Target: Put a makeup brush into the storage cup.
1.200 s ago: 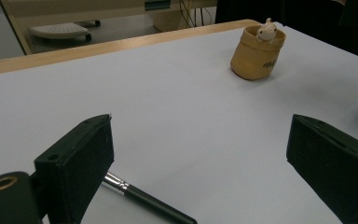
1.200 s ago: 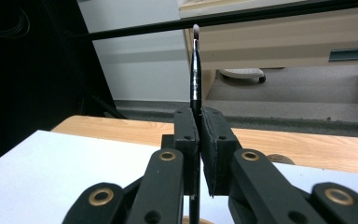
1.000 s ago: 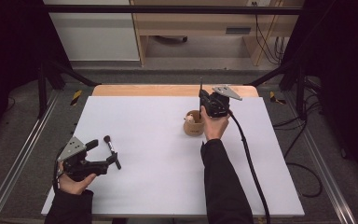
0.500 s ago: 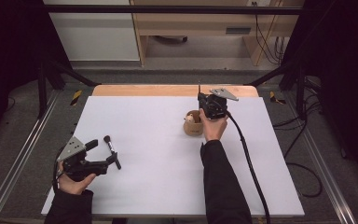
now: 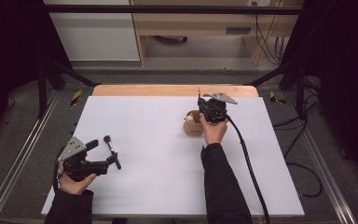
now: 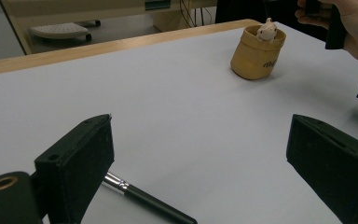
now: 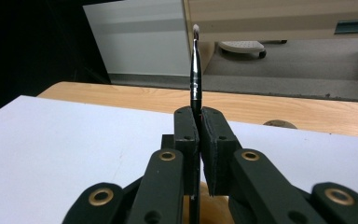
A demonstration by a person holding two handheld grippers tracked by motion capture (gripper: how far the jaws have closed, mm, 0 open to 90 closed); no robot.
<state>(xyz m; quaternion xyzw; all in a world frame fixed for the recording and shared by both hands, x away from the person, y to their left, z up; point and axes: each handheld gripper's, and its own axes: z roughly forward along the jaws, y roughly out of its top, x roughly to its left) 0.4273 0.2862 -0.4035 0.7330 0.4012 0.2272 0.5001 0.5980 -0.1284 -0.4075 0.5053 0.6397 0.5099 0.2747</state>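
A tan pouch (image 5: 193,126) stands right of the table's middle, with a small white object (image 6: 266,31) poking out of its top. Just above and beside it, my right gripper (image 5: 201,106) is shut on a thin dark makeup brush (image 7: 195,70), which stands upright out of the jaws with its tip on top. A second dark brush (image 5: 113,153) lies flat on the white table at the near left. My left gripper (image 5: 101,155) hovers beside it, open; in the left gripper view that brush (image 6: 149,204) passes under one finger (image 6: 77,170) and nothing is between the jaws.
The white tabletop (image 5: 158,158) has a bare wooden strip (image 5: 168,90) along its far edge. Metal frame rails run down both sides. A black cable (image 5: 247,158) trails from my right gripper along the person's sleeve. Beyond the table are cabinets and floor.
My right gripper with its brush has shifted slightly nearer, staying over the pouch. The left gripper and the lying brush have kept still.
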